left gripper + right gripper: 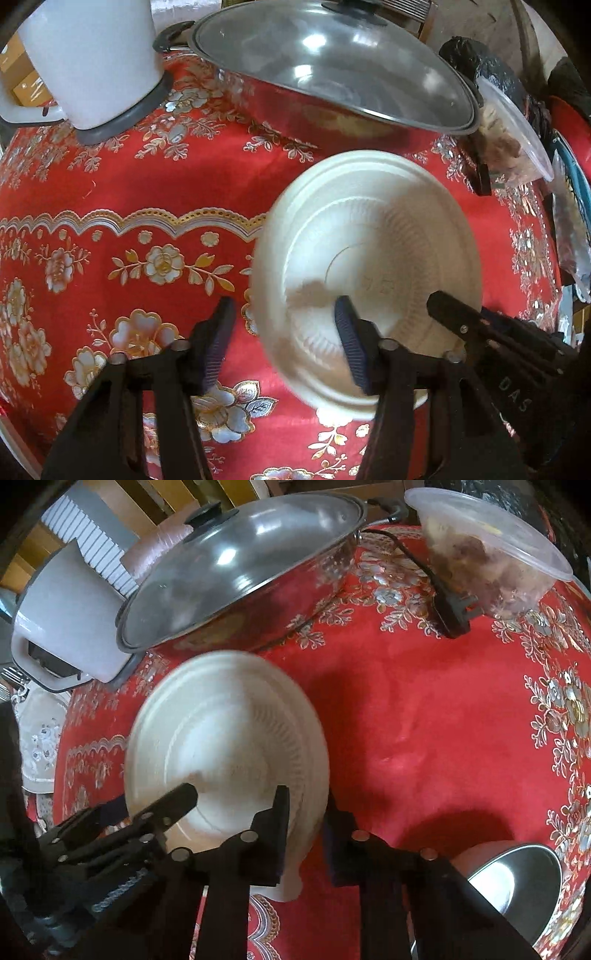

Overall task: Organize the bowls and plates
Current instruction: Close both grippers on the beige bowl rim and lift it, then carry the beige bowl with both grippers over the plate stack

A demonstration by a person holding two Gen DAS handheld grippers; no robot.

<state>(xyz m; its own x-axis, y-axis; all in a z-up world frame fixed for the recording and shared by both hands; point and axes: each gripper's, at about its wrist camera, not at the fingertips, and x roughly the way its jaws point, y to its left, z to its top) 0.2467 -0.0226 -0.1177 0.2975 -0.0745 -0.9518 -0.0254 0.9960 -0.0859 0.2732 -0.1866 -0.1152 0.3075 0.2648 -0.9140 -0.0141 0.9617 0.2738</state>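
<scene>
While both grippers sit low over the red floral tablecloth (110, 177), a cream disposable bowl (369, 258) takes up the middle of each view, blurred and tipped on edge w/ its ribbed inside facing the cams. In the left wrist view the left gripper (284, 347) has its jaws spread wide; the right-hand finger (351, 343) lies across the bowl's inside, the other one is over bare cloth, so nothing is pinched btwn them. Also in that view, the right gripper's black tip pokes in from the right edge at the bowl's rim. In the right wrist view the right gripper (306, 834) straddles the near rim of the bowl, one finger (273, 834) in front of the inside wall, the other behind the outer wall; jaws look closed onto the rim, though blur makes the contact itself hard to confirm. Behind the bowl stands a steel pot w/ glass lid (325, 62), and left of it a white appliance (92, 62) w/ grey base. A clear plastic tub (491, 550) of food sits far right, a black plug (454, 613) just beside it. A metal bowl (517, 882) sits bottom right in the right wrist view, near that gripper.
</scene>
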